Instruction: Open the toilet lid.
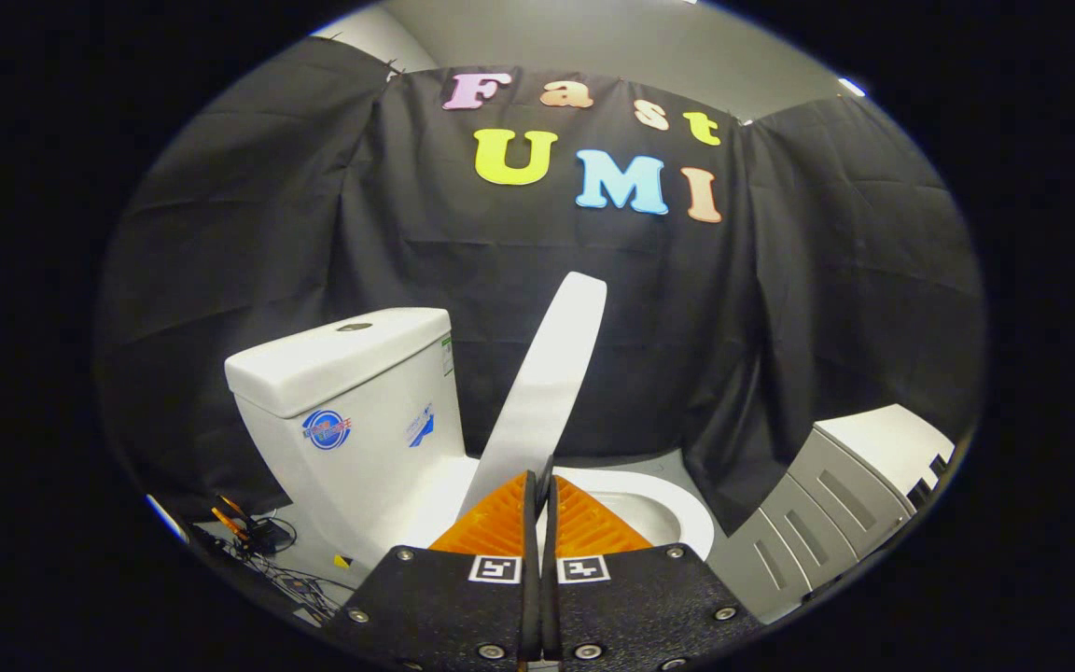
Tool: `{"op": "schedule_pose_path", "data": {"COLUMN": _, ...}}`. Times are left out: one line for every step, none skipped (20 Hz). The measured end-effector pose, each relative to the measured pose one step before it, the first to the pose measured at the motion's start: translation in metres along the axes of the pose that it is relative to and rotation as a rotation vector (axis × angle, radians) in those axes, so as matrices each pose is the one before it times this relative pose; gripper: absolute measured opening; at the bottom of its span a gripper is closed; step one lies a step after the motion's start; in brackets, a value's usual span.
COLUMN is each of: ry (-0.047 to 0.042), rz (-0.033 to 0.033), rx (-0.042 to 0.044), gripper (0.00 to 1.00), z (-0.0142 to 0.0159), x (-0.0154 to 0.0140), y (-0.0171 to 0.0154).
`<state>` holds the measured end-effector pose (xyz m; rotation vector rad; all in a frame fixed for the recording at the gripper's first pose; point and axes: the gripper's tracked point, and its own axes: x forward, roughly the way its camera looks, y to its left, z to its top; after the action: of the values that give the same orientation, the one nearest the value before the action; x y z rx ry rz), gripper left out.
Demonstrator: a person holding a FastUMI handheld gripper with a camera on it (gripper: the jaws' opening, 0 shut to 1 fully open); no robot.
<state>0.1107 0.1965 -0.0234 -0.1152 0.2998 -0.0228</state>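
— Rising steeply just ahead of the jaws, the toilet lid [551, 373] is standing edge-on, its long axis running from the hinge end low by the cistern [351, 411] up and slightly away from it. Is the gripper [537, 509] holding it?

— It is looking that way. The jaws are standing nearly together with only a thin slot between them, and the lid's lower edge is running down into that slot. Whether both fingers [491, 523] are actually pressing on it, the view is not showing.

— So which way is the lid needing to go?

— Back toward the cistern, judging by the tilt. The lid is already well off the seat [677, 509], whose rim is showing beyond the fingers on the far side from the cistern, with the bowl open below.

— Is anything crowding the swing?

— The cistern itself is acting as the backstop. A grey cabinet [808, 523] is sitting near the bowl on the other side, apart from the lid's path, and cables [267, 551] are lying on the floor beside the toilet base.
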Motion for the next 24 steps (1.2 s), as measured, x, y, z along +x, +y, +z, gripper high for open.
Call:
{"op": "schedule_pose_path", "data": {"ry": -0.00500, "rz": 0.00590, "rx": -0.00888, "gripper": 0.00, "z": 0.00168, "x": -0.00010, "y": 0.00667}}
{"op": "schedule_pose_path", "data": {"ry": -0.00606, "rz": 0.00971, "rx": -0.01514, "gripper": 0.00, "z": 0.00300, "x": 0.00014, "y": 0.00728}}
{"op": "schedule_pose_path", "data": {"ry": -0.00760, "rz": 0.00934, "rx": -0.01368, "gripper": 0.00, "z": 0.00261, "x": -0.00001, "y": 0.00747}}
{"op": "schedule_pose_path", "data": {"ry": -0.00691, "rz": 0.00752, "rx": -0.02322, "gripper": 0.00, "z": 0.00146, "x": -0.00066, "y": 0.00613}}
{"op": "schedule_pose_path", "data": {"ry": -0.00918, "rz": 0.00499, "rx": -0.02238, "gripper": 0.00, "z": 0.00160, "x": 0.00002, "y": 0.00550}}
{"op": "schedule_pose_path", "data": {"ry": -0.00761, "rz": 0.00500, "rx": -0.01929, "gripper": 0.00, "z": 0.00163, "x": 0.00116, "y": 0.00457}}
{"op": "schedule_pose_path", "data": {"ry": -0.01158, "rz": 0.00712, "rx": -0.00173, "gripper": 0.00, "z": 0.00225, "x": 0.00006, "y": 0.00573}}
{"op": "schedule_pose_path", "data": {"ry": -0.00614, "rz": 0.00814, "rx": 0.00386, "gripper": 0.00, "z": 0.00058, "x": 0.00096, "y": 0.00664}}
{"op": "schedule_pose_path", "data": {"ry": -0.00523, "rz": 0.01143, "rx": -0.00218, "gripper": 0.00, "z": 0.00166, "x": 0.00078, "y": 0.00668}}
{"op": "schedule_pose_path", "data": {"ry": -0.00002, "rz": 0.01193, "rx": -0.01208, "gripper": 0.00, "z": 0.00270, "x": 0.00083, "y": 0.00666}}
{"op": "schedule_pose_path", "data": {"ry": -0.00520, "rz": 0.00950, "rx": -0.01872, "gripper": 0.00, "z": 0.00265, "x": 0.00143, "y": 0.00475}}
{"op": "schedule_pose_path", "data": {"ry": -0.00403, "rz": 0.00881, "rx": -0.01178, "gripper": 0.00, "z": 0.00278, "x": 0.00047, "y": 0.00365}}
{"op": "schedule_pose_path", "data": {"ry": -0.00701, "rz": 0.00646, "rx": -0.00873, "gripper": 0.00, "z": 0.00109, "x": 0.00129, "y": 0.00347}}
{"op": "schedule_pose_path", "data": {"ry": -0.00649, "rz": 0.00757, "rx": -0.00559, "gripper": 0.00, "z": 0.00133, "x": 0.00043, "y": 0.00389}}
{"op": "schedule_pose_path", "data": {"ry": -0.00403, "rz": 0.01058, "rx": -0.00950, "gripper": 0.00, "z": 0.00212, "x": 0.00056, "y": 0.00532}}
{"op": "schedule_pose_path", "data": {"ry": -0.00513, "rz": 0.01048, "rx": -0.01265, "gripper": 0.00, "z": 0.00191, "x": 0.00153, "y": 0.00824}}
{"op": "schedule_pose_path", "data": {"ry": -0.00297, "rz": 0.01076, "rx": -0.01249, "gripper": 0.00, "z": 0.00243, "x": 0.00186, "y": 0.00728}}
{"op": "schedule_pose_path", "data": {"ry": -0.00536, "rz": 0.01404, "rx": -0.01589, "gripper": 0.00, "z": 0.00137, "x": 0.00190, "y": 0.00860}}
{"op": "schedule_pose_path", "data": {"ry": -0.00183, "rz": 0.01634, "rx": -0.01558, "gripper": 0.00, "z": 0.00236, "x": 0.00296, "y": 0.00815}}
{"op": "schedule_pose_path", "data": {"ry": -0.00311, "rz": 0.01020, "rx": -0.01698, "gripper": 0.00, "z": 0.00263, "x": 0.00339, "y": 0.00604}}
{"op": "schedule_pose_path", "data": {"ry": -0.00523, "rz": 0.00816, "rx": -0.01633, "gripper": 0.00, "z": 0.00225, "x": 0.00153, "y": 0.00461}}
{"op": "schedule_pose_path", "data": {"ry": -0.00194, "rz": 0.00655, "rx": -0.00892, "gripper": 0.00, "z": 0.00095, "x": 0.00155, "y": 0.00250}}
{"op": "schedule_pose_path", "data": {"ry": -0.00658, "rz": 0.00805, "rx": 0.00453, "gripper": 0.00, "z": 0.00067, "x": 0.00096, "y": 0.00353}}
{"op": "schedule_pose_path", "data": {"ry": -0.00683, "rz": -0.00595, "rx": 0.00684, "gripper": 0.00, "z": -0.00024, "x": 0.00013, "y": -0.00157}}
